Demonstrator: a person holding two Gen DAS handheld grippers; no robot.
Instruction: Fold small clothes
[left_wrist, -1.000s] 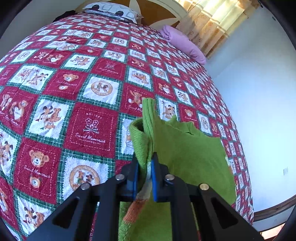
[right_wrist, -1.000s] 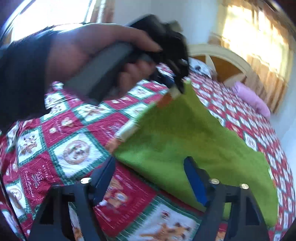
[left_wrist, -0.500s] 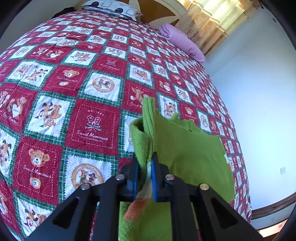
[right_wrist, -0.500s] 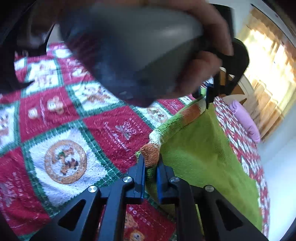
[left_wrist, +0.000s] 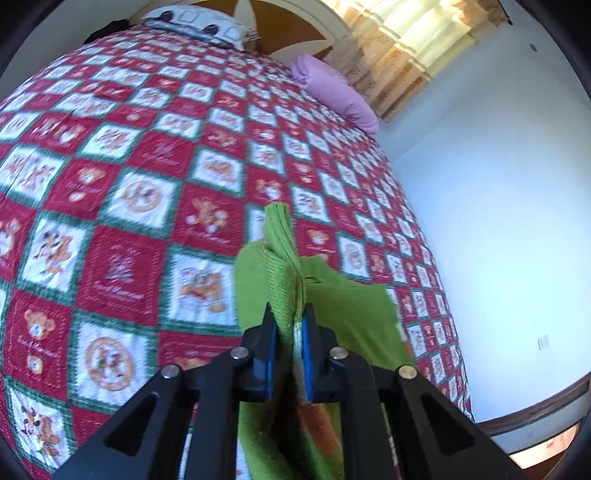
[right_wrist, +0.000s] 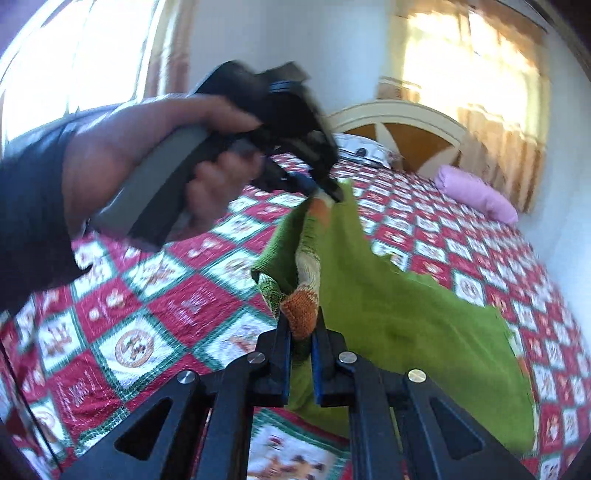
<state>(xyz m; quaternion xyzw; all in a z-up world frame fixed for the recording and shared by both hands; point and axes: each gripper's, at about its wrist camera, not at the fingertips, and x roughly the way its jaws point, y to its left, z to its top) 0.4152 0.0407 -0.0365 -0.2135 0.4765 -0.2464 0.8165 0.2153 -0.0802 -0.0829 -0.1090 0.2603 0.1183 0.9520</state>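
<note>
While the little green top (right_wrist: 399, 317) is held up over the quilt (right_wrist: 155, 317), pinched tight at one striped edge by the left gripper (left_wrist: 288, 325) and the right gripper (right_wrist: 301, 330), it probably needs to be laid flat and folded next.

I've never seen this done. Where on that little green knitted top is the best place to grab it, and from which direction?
By the banded hem, I'd judge, coming in along the edge. The green knitted top hangs limp, so only its thick orange-and-cream band gives firm purchase. The right tool pinches one corner, the left tool the other, stretching it above the quilt.
</note>
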